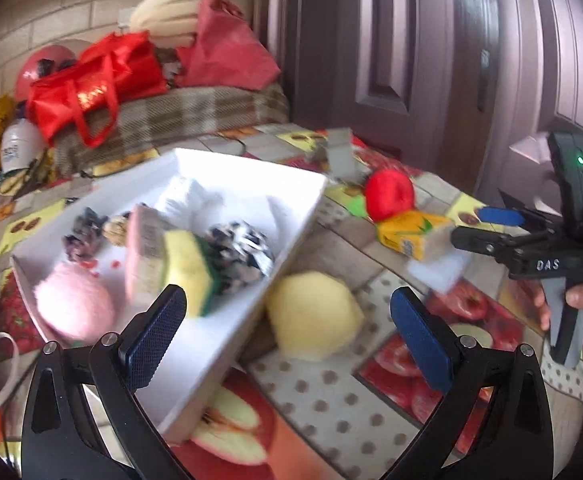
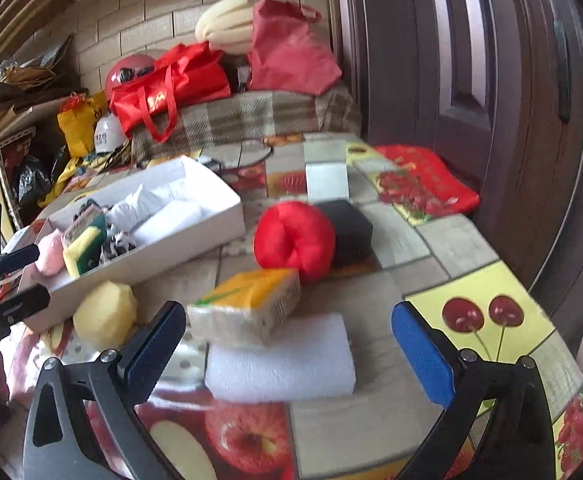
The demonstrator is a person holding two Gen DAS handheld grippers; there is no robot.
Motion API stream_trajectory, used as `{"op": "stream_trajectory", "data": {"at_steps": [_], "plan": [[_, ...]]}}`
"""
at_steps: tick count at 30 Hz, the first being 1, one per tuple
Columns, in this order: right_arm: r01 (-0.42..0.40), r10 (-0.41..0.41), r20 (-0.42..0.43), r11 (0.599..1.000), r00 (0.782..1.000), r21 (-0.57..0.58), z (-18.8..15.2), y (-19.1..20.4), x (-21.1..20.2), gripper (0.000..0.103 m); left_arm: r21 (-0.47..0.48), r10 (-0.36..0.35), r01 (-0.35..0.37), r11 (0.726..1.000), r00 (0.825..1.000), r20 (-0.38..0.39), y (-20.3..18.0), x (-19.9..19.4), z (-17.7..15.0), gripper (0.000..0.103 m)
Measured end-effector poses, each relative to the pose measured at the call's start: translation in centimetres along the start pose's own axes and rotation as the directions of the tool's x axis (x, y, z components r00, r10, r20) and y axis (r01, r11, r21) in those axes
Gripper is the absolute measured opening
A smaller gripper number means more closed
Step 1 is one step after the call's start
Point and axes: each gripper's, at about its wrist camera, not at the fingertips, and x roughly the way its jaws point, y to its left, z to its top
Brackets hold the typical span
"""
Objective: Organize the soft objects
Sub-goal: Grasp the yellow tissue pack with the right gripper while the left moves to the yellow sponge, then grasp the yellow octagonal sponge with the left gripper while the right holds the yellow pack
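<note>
the white box (image 1: 227, 360) is the landmark; it already holds a pink puff (image 1: 75, 306) and a sponge (image 1: 187, 268). just right of the box lies a yellow ball (image 1: 315, 316), ahead of the left hand-held gripper (image 1: 287, 332), whose jaws are spread and empty. farther right, a tissue pack (image 2: 247, 304) leans on a white foam block (image 2: 283, 360) before the right hand-held gripper (image 2: 287, 336), also released. a squeeze may roll the ball off or tip the pack.
</note>
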Motion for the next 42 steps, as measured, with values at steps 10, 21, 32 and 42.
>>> {"op": "stream_trajectory", "data": {"at_steps": [10, 21, 32, 42], "plan": [[0.053, -0.052, 0.008, 0.992, 0.999, -0.112, 0.9, 4.2, 2.1, 0.103, -0.042, 0.122, -0.127, 0.991, 0.987, -0.106, -1.5, 1.6, -0.5, 0.102], [0.053, -0.053, 0.016, 0.997, 0.998, -0.047, 0.7, 2.8, 1.6, 0.05, -0.075, 0.018, -0.023, 0.997, 0.997, -0.074, -3.0, -0.2, -1.1, 0.09], [-0.011, 0.007, 0.048, 0.997, 0.999, 0.073, 0.8, 0.4, 0.9, 0.05, -0.108, 0.098, -0.13, 0.986, 0.96, -0.263, -4.3, 4.9, -0.6, 0.09], [-0.036, 0.03, 0.068, 0.995, 0.997, 0.092, 0.7, -0.1, 0.6, 0.05, -0.103, 0.08, -0.109, 0.989, 0.964, -0.254, -4.3, 6.7, 0.5, 0.057]]}}
